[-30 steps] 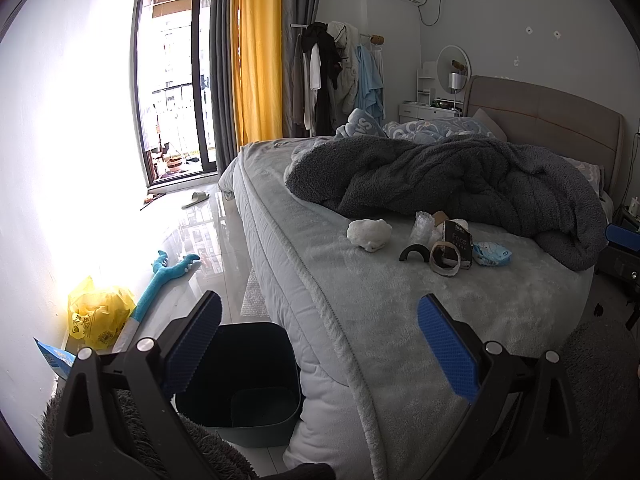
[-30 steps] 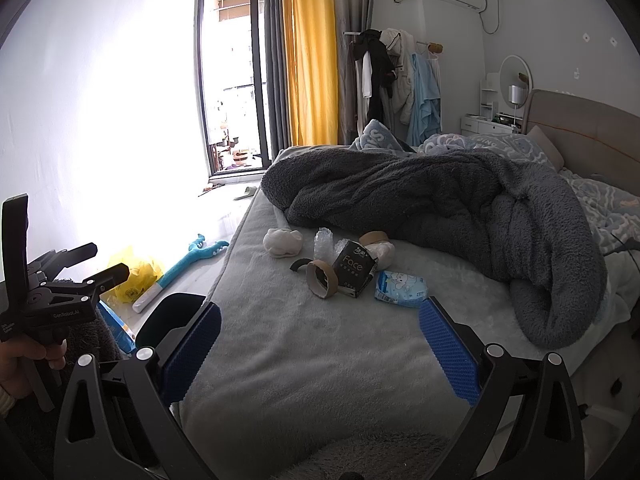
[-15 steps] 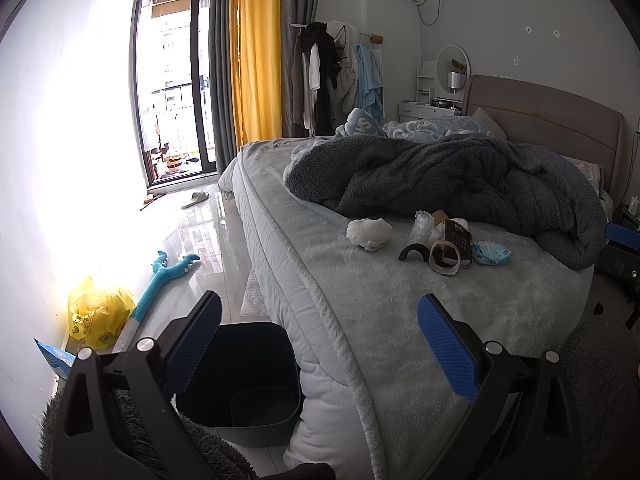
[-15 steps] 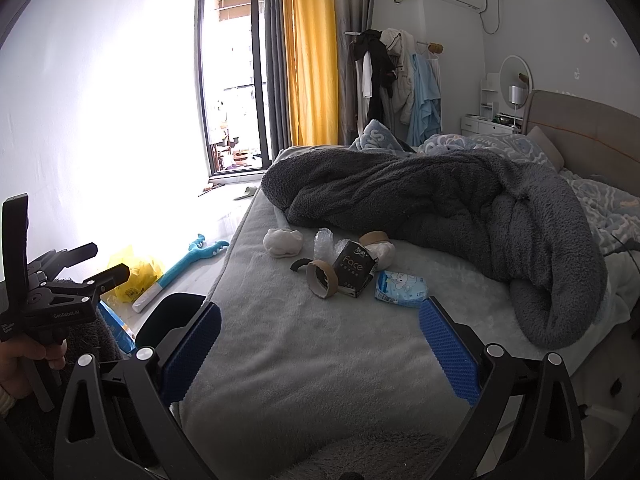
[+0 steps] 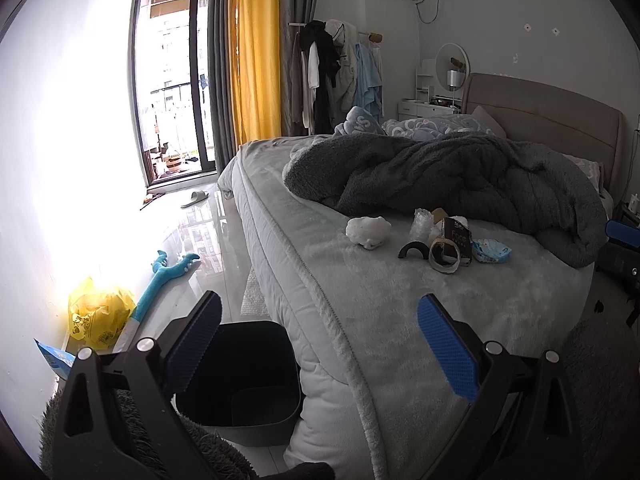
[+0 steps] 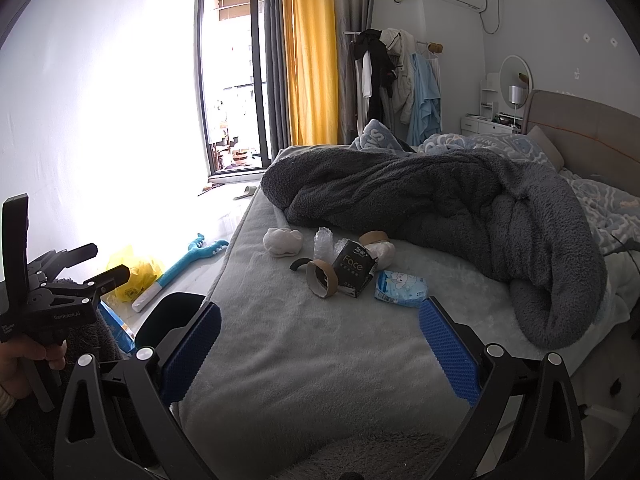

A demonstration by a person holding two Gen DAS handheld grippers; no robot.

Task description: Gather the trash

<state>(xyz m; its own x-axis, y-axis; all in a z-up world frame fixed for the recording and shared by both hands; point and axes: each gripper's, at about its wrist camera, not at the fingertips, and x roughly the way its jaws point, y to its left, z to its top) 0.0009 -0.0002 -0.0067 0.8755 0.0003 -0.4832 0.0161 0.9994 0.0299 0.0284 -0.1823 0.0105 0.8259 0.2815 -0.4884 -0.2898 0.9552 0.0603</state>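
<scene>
The collecting has not started: both tools hang short of the bed (image 6: 304, 360) with nothing in them. The left hand-held gripper (image 5: 318, 338) has its blue pads spread wide, framing the bed's near corner and the dark bin (image 5: 244, 380) that stands on the floor against the mattress side. The right hand-held gripper (image 6: 320, 344) is likewise spread and empty, aimed across the grey bedspread at the litter.

The trash lies in a loose cluster on the bed, just in front of the heaped dark blanket (image 6: 460, 200): a crumpled white wad (image 6: 281, 241), a clear plastic wrap (image 6: 324, 245), a black curved scrap (image 6: 299, 263), a cardboard tape roll (image 6: 322, 279) touching a black "Face" box (image 6: 355, 268), a second cardboard roll (image 6: 375, 237) behind it, and a blue-and-white tissue pack (image 6: 400, 288). On the floor by the wall lie a yellow bag (image 5: 98, 312) and a blue toy (image 5: 168, 276); whether these count as trash cannot be told.

The next move, by the look of it, calls for a reach forward over the bedspread. The tissue pack is nearest the right pads, so it seems the easy first pick; a low, flat approach would be needed, since the soft cover may bunch between the pads. The bin sits on the left side, so each piece must travel that way.
</scene>
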